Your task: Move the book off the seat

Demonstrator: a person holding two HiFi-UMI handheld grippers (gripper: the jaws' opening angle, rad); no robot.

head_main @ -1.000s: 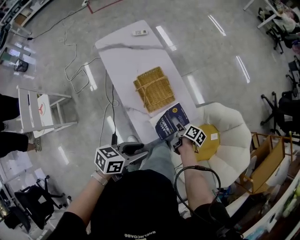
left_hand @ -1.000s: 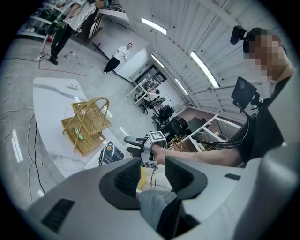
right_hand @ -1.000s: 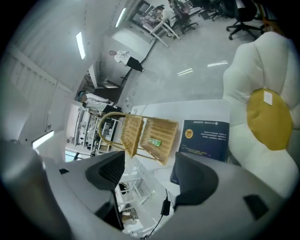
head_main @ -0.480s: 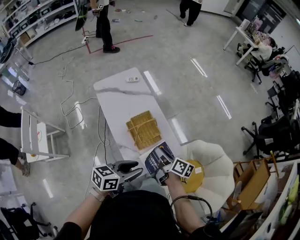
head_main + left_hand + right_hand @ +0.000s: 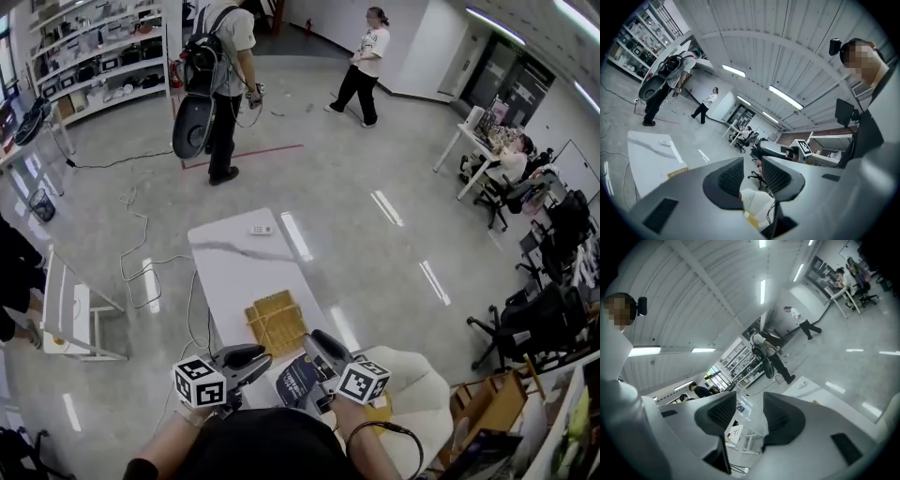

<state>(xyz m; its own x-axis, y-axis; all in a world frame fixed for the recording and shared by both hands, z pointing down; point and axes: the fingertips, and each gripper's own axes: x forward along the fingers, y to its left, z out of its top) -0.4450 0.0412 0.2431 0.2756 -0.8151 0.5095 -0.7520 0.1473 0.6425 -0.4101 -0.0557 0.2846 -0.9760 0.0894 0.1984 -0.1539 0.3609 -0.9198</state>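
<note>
The right gripper, jaws empty and apart though just narrowing, hangs above the book on the table's near end beside the seat, where a stray nudge could tip it off.

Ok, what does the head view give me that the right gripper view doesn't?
Head view only: the book at the near end of the white table, and the cream seat beside it. Right gripper view only: a look into the right claw: jaws apart, just been closing, nothing between them. Both: that table and the person with the backpack.
</note>
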